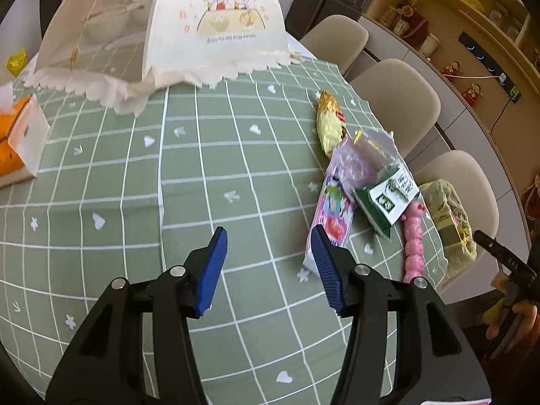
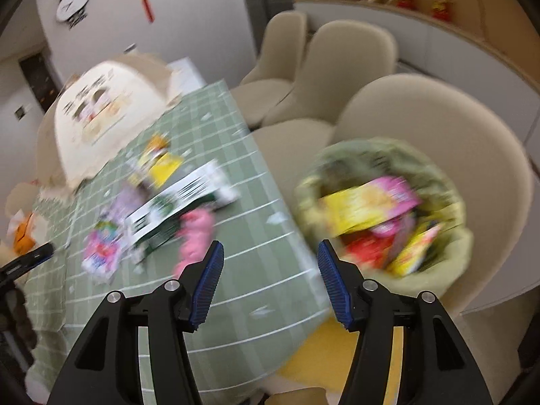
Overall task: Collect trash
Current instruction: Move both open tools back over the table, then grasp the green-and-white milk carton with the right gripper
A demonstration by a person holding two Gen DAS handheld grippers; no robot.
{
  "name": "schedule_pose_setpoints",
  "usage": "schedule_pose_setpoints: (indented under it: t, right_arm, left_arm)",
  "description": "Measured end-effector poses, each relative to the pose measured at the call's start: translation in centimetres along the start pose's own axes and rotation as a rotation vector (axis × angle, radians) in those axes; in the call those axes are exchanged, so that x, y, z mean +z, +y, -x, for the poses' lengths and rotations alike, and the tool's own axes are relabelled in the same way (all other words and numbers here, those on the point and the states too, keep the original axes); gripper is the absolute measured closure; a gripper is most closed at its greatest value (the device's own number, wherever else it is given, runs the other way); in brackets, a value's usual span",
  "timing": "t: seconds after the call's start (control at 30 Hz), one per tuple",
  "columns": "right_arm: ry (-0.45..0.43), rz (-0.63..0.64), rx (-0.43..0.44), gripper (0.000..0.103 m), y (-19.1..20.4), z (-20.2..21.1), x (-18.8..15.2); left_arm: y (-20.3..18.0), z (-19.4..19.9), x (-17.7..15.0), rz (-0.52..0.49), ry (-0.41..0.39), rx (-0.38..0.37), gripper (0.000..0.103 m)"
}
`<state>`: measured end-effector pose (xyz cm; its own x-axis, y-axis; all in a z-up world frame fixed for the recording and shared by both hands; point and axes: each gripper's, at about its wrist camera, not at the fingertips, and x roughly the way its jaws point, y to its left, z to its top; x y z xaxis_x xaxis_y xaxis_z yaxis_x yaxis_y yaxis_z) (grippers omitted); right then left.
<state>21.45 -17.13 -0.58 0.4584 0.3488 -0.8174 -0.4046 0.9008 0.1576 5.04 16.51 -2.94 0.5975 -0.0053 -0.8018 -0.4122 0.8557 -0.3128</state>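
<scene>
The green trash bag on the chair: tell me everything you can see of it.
The green trash bag is thin, crinkled, pale green plastic, sitting mouth-up and open on a beige chair seat beside the table's edge. Its rim is rolled outward. Inside lie yellow, pink and red wrappers. Neither gripper touches it. The right wrist view is blurred, so print is unreadable.

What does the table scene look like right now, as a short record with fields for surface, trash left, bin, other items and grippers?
surface: table with green checked cloth
trash left: gold wrapper, pink packet, green and white packet, pink toy-like string, clustered near the table's right edge
bin: green bag on a beige chair, already holding wrappers
other items: mesh food cover, tissue box
left gripper: open, empty, above the cloth
right gripper: open, empty
</scene>
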Motion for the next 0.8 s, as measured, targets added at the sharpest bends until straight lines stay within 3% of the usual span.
schedule_pose_setpoints:
  t: [0.17, 0.47, 0.6, 0.7, 0.8]
  right_arm:
    - [0.028, 0.093, 0.012, 0.048, 6.3, -2.2, -1.1]
    - [0.003, 0.059, 0.056, 0.048, 10.5, -3.5, -0.9]
    - [0.017, -0.045, 0.143, 0.048, 10.3, -4.7, 0.6]
    - [0.015, -0.130, 0.132, 0.048, 10.1, -6.4, 1.7]
    - [0.069, -0.261, 0.130, 0.048, 9.1, -9.4, 2.6]
  left_arm:
    - [1.0, 0.6, -1.3, -0.010, 0.021, -0.026, 0.054]
    - [1.0, 2.3, -1.0, -0.087, 0.012, -0.060, 0.054]
    - [0.3, 1.9, 0.1, -0.073, 0.002, -0.091, 0.054]
    - [-0.5, 1.4, 0.8, -0.090, 0.009, -0.111, 0.054]
    - [-0.8, 0.8, 1.2, -0.120, 0.017, -0.108, 0.054]
